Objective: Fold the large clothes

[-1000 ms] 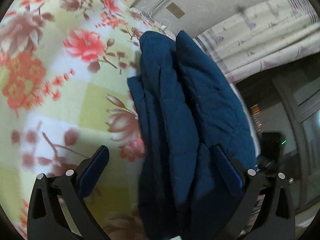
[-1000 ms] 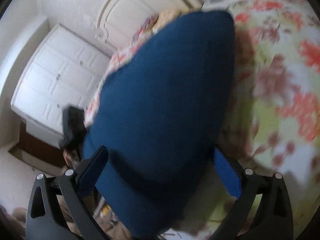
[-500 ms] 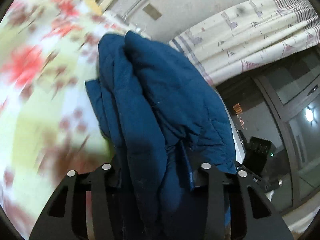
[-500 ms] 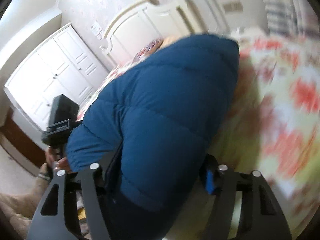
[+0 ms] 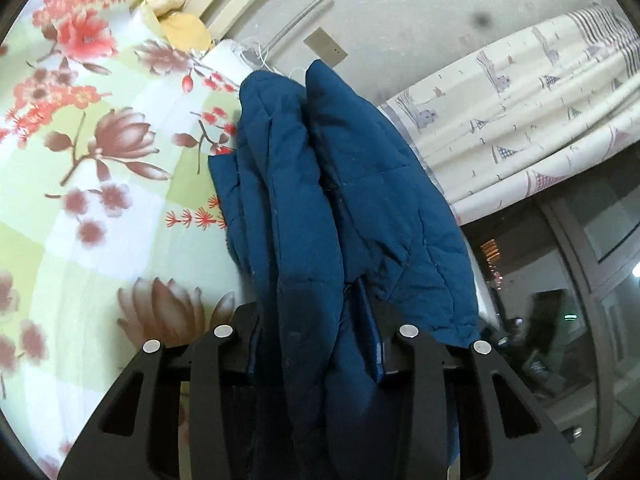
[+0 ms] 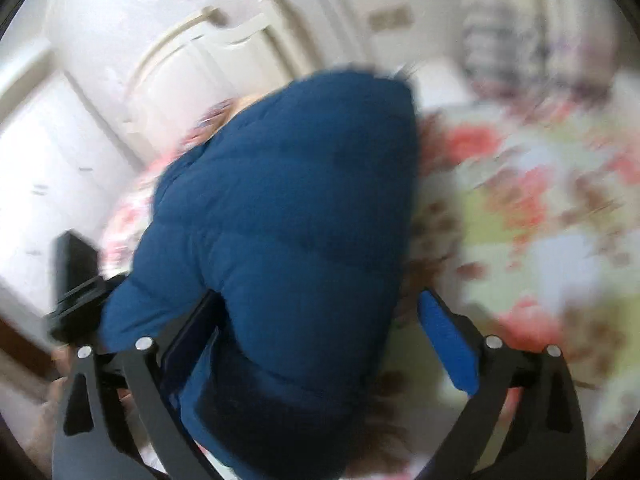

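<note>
A dark blue quilted jacket (image 5: 340, 184) lies folded in thick layers on the floral bedsheet (image 5: 92, 184). My left gripper (image 5: 312, 320) is shut on the near bunched layers, its fingers pinched tight into the fabric. The right wrist view is blurred. There the same jacket (image 6: 288, 216) bulges up between the jaws of my right gripper (image 6: 320, 320), which are opening. The blue right pad (image 6: 444, 340) stands clear of the cloth, while the left finger (image 6: 188, 332) lies against the jacket's side. The floral sheet (image 6: 540, 240) spreads to the right.
A pale headboard (image 6: 224, 52) and white cupboard doors (image 6: 44, 160) stand behind the bed. A yellow pillow (image 5: 176, 4) lies at the head end. A patterned curtain (image 5: 520, 120) and a dark window (image 5: 580, 280) are past the bed's edge. A black device (image 6: 76, 276) shows at the left.
My left gripper went from wide open to shut on the jacket's layers. My right gripper narrowed around the jacket, then spread wide again. Both views shifted across the bed.
</note>
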### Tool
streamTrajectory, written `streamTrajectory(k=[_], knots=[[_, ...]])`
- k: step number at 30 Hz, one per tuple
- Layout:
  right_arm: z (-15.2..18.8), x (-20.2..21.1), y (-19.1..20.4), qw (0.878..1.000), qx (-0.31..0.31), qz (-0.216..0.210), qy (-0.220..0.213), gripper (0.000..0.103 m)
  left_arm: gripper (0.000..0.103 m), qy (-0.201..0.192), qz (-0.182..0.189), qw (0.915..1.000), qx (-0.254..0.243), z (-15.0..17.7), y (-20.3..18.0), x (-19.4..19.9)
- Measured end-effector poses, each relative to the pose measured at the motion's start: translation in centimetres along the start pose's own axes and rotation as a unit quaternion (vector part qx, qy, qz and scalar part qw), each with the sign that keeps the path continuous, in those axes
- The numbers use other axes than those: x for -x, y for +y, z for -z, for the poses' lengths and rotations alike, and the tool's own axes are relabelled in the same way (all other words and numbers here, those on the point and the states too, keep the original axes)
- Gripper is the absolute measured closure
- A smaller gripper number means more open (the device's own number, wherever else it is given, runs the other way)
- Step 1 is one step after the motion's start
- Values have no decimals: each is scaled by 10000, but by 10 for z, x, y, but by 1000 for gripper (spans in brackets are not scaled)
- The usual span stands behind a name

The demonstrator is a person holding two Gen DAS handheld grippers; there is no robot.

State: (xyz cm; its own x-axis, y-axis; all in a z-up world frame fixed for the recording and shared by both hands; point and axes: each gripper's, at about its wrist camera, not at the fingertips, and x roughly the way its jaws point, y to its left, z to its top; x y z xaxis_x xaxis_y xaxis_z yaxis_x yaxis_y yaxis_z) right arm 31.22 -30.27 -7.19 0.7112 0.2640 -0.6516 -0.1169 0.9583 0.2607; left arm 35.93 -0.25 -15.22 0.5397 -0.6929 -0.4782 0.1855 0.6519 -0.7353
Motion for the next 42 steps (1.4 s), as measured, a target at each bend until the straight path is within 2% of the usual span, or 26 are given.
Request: streamTrajectory(k=[1,3,5,6,8,9,10,11,12,13,15,16,17,18,20,21,22,23,25,27,31,34,37,39,42], knots=[[-1,11,20,9995,190,-98,-239,4,69,-34,20,10000,78,-1,1,1],[4,20,64,9958,728,-414,-364,4,68,-142,32,9997,191,2,3,4],[13,15,110,9886,1455,-214,-322,4,63,-290,-38,9991,292,7,6,12],[22,5,133,9814,1909,-68,-214,4,54,-357,-85,9987,343,11,9,21],[42,-20,162,9673,2527,134,174,3,45,-765,-517,9949,398,17,10,46],[59,-28,174,9555,2916,370,241,2,44,-927,-752,9923,321,21,9,58],[70,-30,181,9449,3219,558,190,2,39,-1085,-1081,9881,137,24,4,73],[86,-28,189,9310,3566,739,236,2,32,-1202,-1437,9823,-81,27,-3,87],[100,-22,193,9196,3805,939,256,2,14,-1354,-1697,9758,-274,31,-8,102],[108,-12,195,9164,3884,943,209,4,10,-1657,-2019,9637,-558,37,-20,120],[115,34,186,9349,3540,248,-1,5,8,-2164,-2542,9344,-1245,48,-50,151],[113,59,176,9460,3234,16,-219,5,4,-2438,-2854,9126,-1618,56,-70,166],[108,82,165,9556,2907,-137,-465,5,4,-2635,-3082,8952,-1851,61,-85,175],[101,103,153,9632,2580,-258,-706,4,4,-2947,-3421,8652,-2182,69,-109,187],[84,149,128,9735,1868,-381,-1260,3,4,-3385,-3703,8214,-2712,84,-148,204],[78,167,118,9757,1584,-326,-1480,3,4,-3477,-3737,8112,-2854,87,-162,207],[73,187,111,9770,1256,-196,-1712,3,4,-3526,-3695,8058,-2999,93,-179,210],[64,195,93,9774,1036,-113,-1838,3,4,-3499,-3565,8094,-3087,99,-192,213],[65,210,84,9789,692,82,-1922,3,4,-3400,-3329,8237,-3083,104,-208,214],[73,212,83,9806,653,295,-1827,3,4,-3354,-3372,8302,-2908,114,-212,211],[92,185,91,9819,733,831,-1539,3,4,-2874,-3537,8421,-2884,127,-204,182],[108,153,99,9851,830,971,-1153,3,4,-2520,-3676,8485,-2853,134,-189,158],[115,140,107,9843,956,1081,-1015,3,4,-2248,-3607,8611,-2789,140,-180,144],[115,139,109,9834,1000,1100,-1042,3,4,-2192,-3599,8642,-2748,140,-176,140],[116,143,110,9827,1029,1090,-1092,3,4,-2176,-3604,8640,-2762,143,-175,139]])
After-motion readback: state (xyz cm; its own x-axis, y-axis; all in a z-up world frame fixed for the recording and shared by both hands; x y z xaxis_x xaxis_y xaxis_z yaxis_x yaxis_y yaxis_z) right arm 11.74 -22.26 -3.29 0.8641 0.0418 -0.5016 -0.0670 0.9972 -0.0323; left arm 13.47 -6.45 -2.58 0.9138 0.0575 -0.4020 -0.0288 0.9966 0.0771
